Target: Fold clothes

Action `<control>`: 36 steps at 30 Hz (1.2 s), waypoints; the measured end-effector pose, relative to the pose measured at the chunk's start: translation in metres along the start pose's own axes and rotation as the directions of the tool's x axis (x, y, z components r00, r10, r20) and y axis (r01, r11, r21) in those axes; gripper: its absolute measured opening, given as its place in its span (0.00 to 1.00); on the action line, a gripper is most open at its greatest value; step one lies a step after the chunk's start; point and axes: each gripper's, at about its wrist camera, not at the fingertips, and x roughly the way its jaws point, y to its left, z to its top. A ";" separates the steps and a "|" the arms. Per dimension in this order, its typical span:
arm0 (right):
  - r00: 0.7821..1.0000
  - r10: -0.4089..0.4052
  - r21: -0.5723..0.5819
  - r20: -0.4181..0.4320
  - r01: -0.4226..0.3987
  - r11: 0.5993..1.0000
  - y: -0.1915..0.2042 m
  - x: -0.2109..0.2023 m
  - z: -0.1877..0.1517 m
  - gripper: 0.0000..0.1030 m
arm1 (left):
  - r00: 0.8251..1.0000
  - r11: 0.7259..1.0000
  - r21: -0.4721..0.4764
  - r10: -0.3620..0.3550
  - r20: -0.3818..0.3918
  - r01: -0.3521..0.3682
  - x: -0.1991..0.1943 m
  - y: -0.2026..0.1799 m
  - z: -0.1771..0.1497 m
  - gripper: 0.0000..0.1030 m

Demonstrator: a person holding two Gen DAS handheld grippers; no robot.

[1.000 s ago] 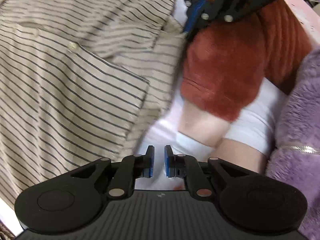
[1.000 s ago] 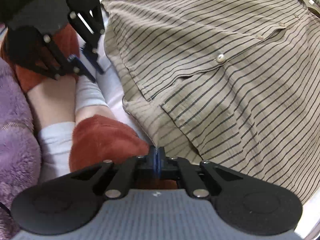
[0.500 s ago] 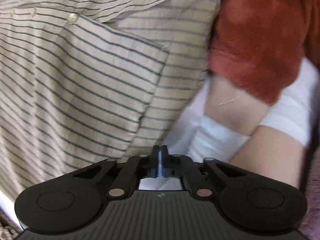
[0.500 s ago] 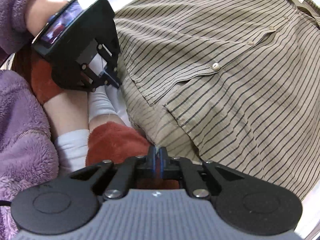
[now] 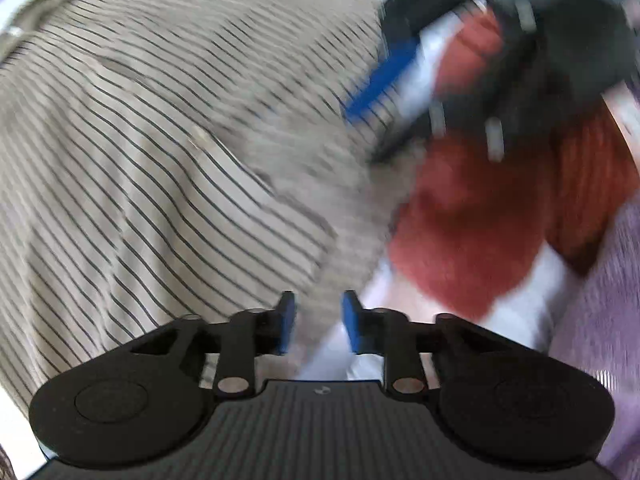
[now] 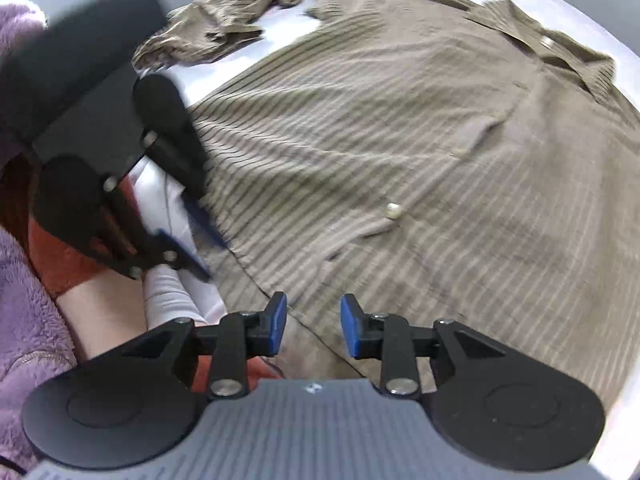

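Motion blur hid your shirt's [image 5: 152, 168] near hem. Both grippers, left [image 5: 316, 322] and right [image 6: 312, 324], previously shut, were opening, narrow, empty.

Beige shirt [image 6: 400, 160], thin dark stripes

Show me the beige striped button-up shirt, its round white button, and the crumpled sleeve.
beige striped button-up shirt [image 6: 400, 140], right wrist view, flat front panel.
round white button [image 6: 393, 211], right wrist view, its face.
crumpled sleeve [image 6: 216, 28], right wrist view, bunched folds.
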 end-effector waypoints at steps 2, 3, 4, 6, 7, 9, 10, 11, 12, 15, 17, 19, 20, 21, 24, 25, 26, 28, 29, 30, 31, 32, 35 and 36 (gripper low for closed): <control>1.000 0.002 -0.012 -0.010 -0.002 1.000 0.005 0.011 0.001 0.32 | 0.999 1.000 -0.008 0.019 0.041 -0.018 -0.002 0.003 0.004 0.37; 1.000 0.001 -0.018 -0.017 -0.001 1.000 0.007 0.017 0.001 0.32 | 0.998 1.000 -0.010 0.028 0.056 -0.028 -0.003 0.007 0.006 0.41; 1.000 -0.003 -0.025 -0.023 0.002 1.000 0.008 0.022 0.001 0.32 | 0.997 0.999 -0.006 0.047 0.062 -0.046 0.001 0.003 0.008 0.42; 0.999 -0.025 -0.034 -0.030 0.024 0.999 0.009 0.031 0.000 0.32 | 0.994 0.996 0.013 0.090 0.055 -0.091 0.006 -0.008 0.015 0.42; 0.999 -0.027 -0.025 -0.033 0.026 0.999 0.007 0.034 -0.001 0.32 | 0.994 0.994 0.019 0.103 0.043 -0.104 0.013 -0.010 0.015 0.42; 0.999 -0.019 0.011 -0.032 0.019 1.000 0.002 0.043 -0.002 0.26 | 0.992 0.992 0.029 0.123 0.014 -0.124 0.025 -0.010 0.014 0.42; 0.999 -0.011 0.039 -0.035 0.012 0.999 -0.002 0.044 -0.004 0.18 | 0.992 0.991 0.031 0.129 -0.002 -0.129 0.031 -0.009 0.014 0.41; 0.999 0.000 0.069 -0.036 0.002 0.998 -0.007 0.042 -0.007 0.07 | 0.992 0.992 0.015 0.126 -0.014 -0.126 0.034 -0.005 0.015 0.40; 0.999 0.010 0.104 -0.031 -0.007 0.995 -0.011 0.041 -0.009 0.06 | 0.992 0.993 0.000 0.122 -0.026 -0.122 0.038 -0.001 0.017 0.30; 0.998 0.063 0.238 0.030 -0.068 0.969 -0.029 0.033 -0.016 0.05 | 0.997 0.993 -0.092 0.071 -0.028 -0.074 0.041 0.016 0.018 0.10; 0.991 0.106 0.310 0.078 -0.125 0.942 -0.040 0.027 -0.024 0.04 | 0.999 0.987 -0.158 0.032 -0.012 -0.033 0.039 0.029 0.016 0.04; 0.983 0.140 0.349 0.121 -0.174 0.921 -0.047 0.024 -0.029 0.04 | 1.000 0.979 -0.205 0.002 0.023 0.003 0.033 0.037 0.013 0.01; 0.977 0.160 0.354 0.142 -0.201 0.914 -0.048 0.022 -0.031 0.03 | 0.999 0.973 -0.228 -0.018 0.049 0.029 0.029 0.041 0.011 0.01; 0.971 0.179 0.356 0.161 -0.226 0.907 -0.048 0.020 -0.032 0.03 | 0.994 0.964 -0.254 -0.057 0.088 0.078 0.021 0.045 0.009 0.01; 0.963 0.213 0.331 0.163 -0.257 0.908 -0.043 0.019 -0.033 0.03 | 0.976 0.940 -0.291 -0.131 0.172 0.177 -0.004 0.050 0.001 0.01; 0.963 0.223 0.321 0.148 -0.260 0.911 -0.041 0.021 -0.032 0.03 | 0.974 0.939 -0.289 -0.135 0.184 0.185 -0.011 0.049 -0.001 0.01; 0.968 0.220 0.312 0.122 -0.248 0.917 -0.038 0.025 -0.031 0.03 | 0.971 0.938 -0.290 -0.133 0.200 0.188 -0.019 0.049 -0.003 0.01; 0.975 0.211 0.294 0.069 -0.222 0.930 -0.033 0.032 -0.028 0.02 | 0.963 0.931 -0.306 -0.131 0.236 0.202 -0.030 0.051 -0.005 0.01; 0.980 0.198 0.286 0.035 -0.200 0.937 -0.030 0.039 -0.026 0.02 | 0.958 0.927 -0.312 -0.131 0.254 0.210 -0.033 0.052 -0.005 0.01; 0.982 0.187 0.277 0.004 -0.180 0.944 -0.027 0.045 -0.024 0.02 | 0.953 0.923 -0.317 -0.133 0.271 0.219 -0.036 0.052 -0.005 0.01; 0.983 0.182 0.262 -0.018 -0.171 0.950 -0.024 0.050 -0.022 0.02 | 0.949 0.920 -0.319 -0.138 0.283 0.229 -0.037 0.051 -0.004 0.01; 0.983 0.183 0.248 -0.036 -0.168 0.954 -0.022 0.054 -0.021 0.00 | 0.948 0.918 -0.321 -0.141 0.286 0.233 -0.038 0.047 -0.003 0.01; 0.978 0.195 0.237 -0.073 -0.172 0.956 -0.020 0.060 -0.019 0.00 | 0.972 0.932 -0.313 -0.122 0.203 0.183 -0.022 0.040 0.002 0.01; 0.978 0.196 0.239 -0.078 -0.172 0.956 -0.020 0.060 -0.019 0.00 | 0.981 0.936 -0.313 -0.118 0.157 0.162 -0.011 0.037 0.005 0.01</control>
